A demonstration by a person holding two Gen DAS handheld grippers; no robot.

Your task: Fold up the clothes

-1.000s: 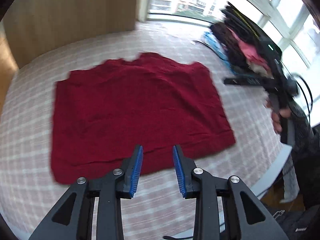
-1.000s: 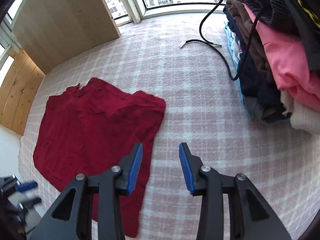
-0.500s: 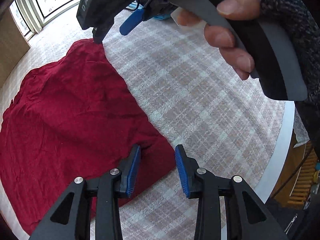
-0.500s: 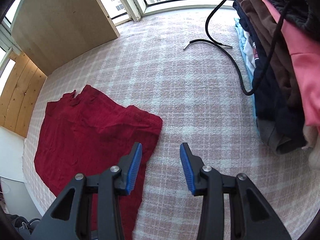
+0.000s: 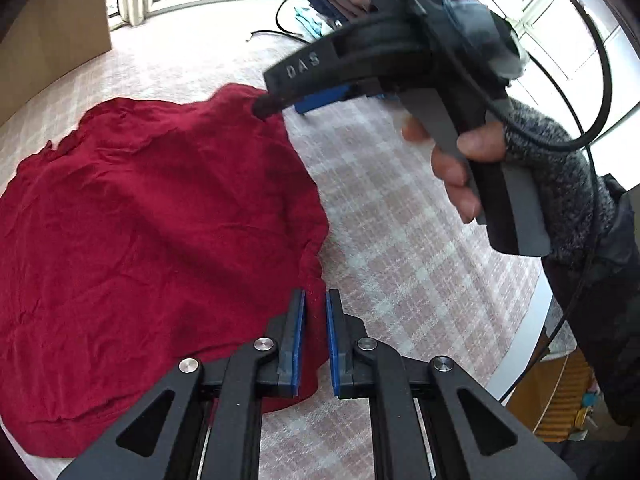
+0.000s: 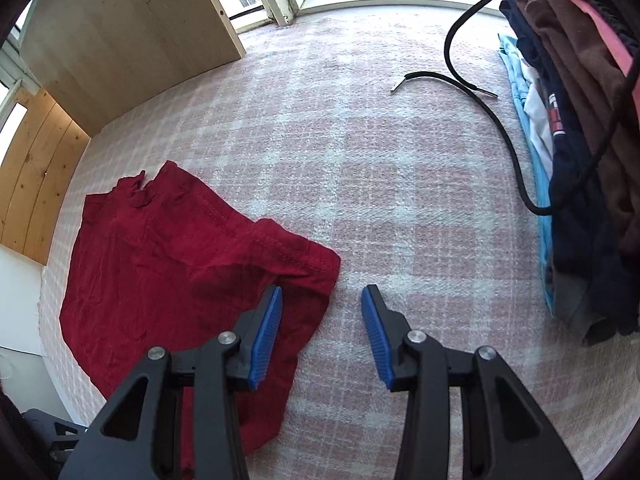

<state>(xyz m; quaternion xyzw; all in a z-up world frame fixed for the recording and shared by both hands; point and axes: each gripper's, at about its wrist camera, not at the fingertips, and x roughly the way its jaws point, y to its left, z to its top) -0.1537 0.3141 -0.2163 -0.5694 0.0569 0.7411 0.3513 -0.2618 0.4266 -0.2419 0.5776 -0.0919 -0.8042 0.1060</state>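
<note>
A dark red garment (image 5: 152, 216) lies spread flat on the pink plaid bedspread (image 5: 400, 240). My left gripper (image 5: 315, 298) is at the garment's near right edge. Its jaws are closing, almost together, with a puckered fold of red fabric pinched between the blue pads. In the left wrist view a person's hand (image 5: 460, 160) holds my right gripper (image 5: 282, 106), whose tips are down at the garment's far right corner. In the right wrist view the right gripper (image 6: 322, 296) is open and straddles that corner of the red garment (image 6: 180, 272): one finger over the cloth, the other over the bedspread.
A tall pile of folded clothes (image 6: 580, 160) stands at the right, with a black cable (image 6: 480, 92) looping across the bedspread beside it. A wooden panel (image 6: 120, 40) and windows stand at the far side. The bed's edge (image 5: 524, 344) runs close on the right.
My left gripper has swung to the garment's right edge, come down, and its jaws have narrowed onto the fabric. The right gripper has sunk closer to the far corner, still open.
</note>
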